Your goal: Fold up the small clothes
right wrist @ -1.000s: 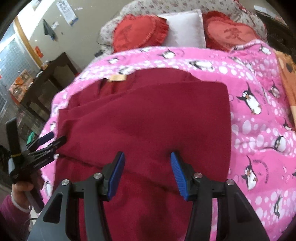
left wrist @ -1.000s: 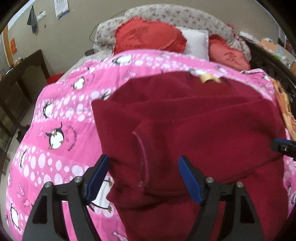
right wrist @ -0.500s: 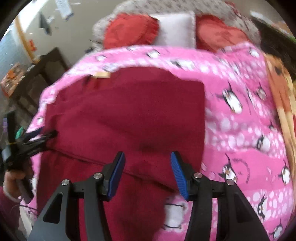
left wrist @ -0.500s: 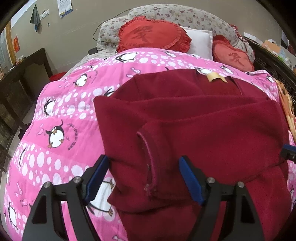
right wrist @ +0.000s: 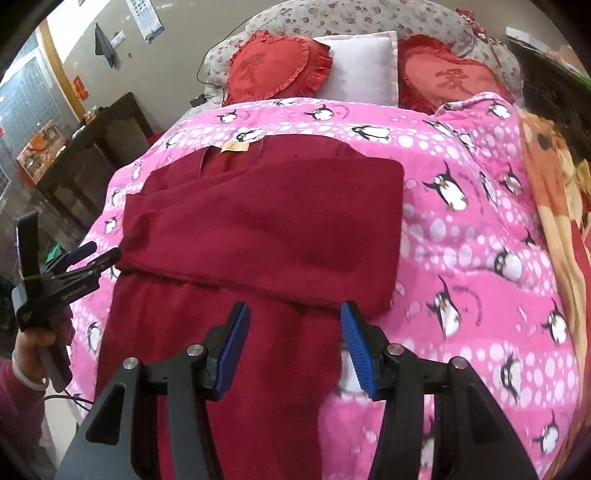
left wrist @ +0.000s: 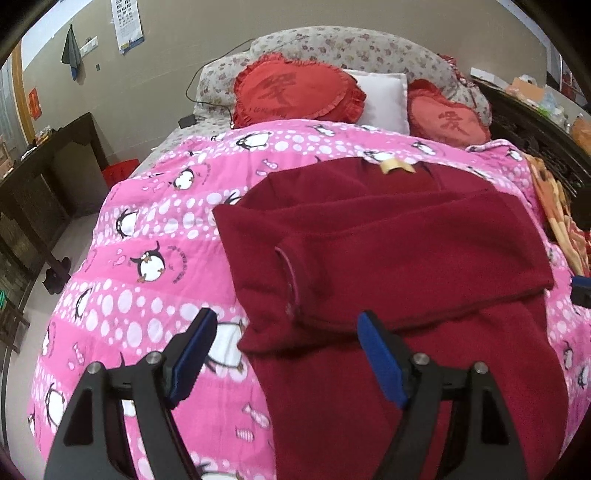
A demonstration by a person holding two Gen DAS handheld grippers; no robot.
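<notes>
Looking from the left wrist view, a bed with a pink penguin quilt (left wrist: 147,266) fills the room's middle. At its head lie two red heart cushions (left wrist: 295,92) and a white pillow (left wrist: 380,96) against a flowered bolster (left wrist: 351,48). A dark wooden worktop (left wrist: 44,155) stands at the left by the beige wall, where a calendar (left wrist: 127,24) hangs. The dark red garment (left wrist: 388,251) lies on the quilt, its upper part folded down over the lower part, with a cuff edge showing near the middle and a yellowish label (left wrist: 397,167) at the far end. The left gripper (left wrist: 284,354) hangs over the garment's near left edge; its fingers (left wrist: 380,358) are spread wide and grasp nothing. Compared with one second ago, more quilt and more wall are visible, and the garment looks further from the camera.

From the right wrist view, the same garment (right wrist: 266,221) lies flat on the quilt (right wrist: 480,240), and an orange patterned blanket (right wrist: 554,184) runs along the right side. The right gripper (right wrist: 293,347) is above the near right part of the garment, fingers (right wrist: 356,347) apart and released. A hand (right wrist: 37,336) in a dark pink sleeve holds the left gripper (right wrist: 92,254) at the garment's left edge. No containers can be seen. The fold itself looks unchanged from before.
</notes>
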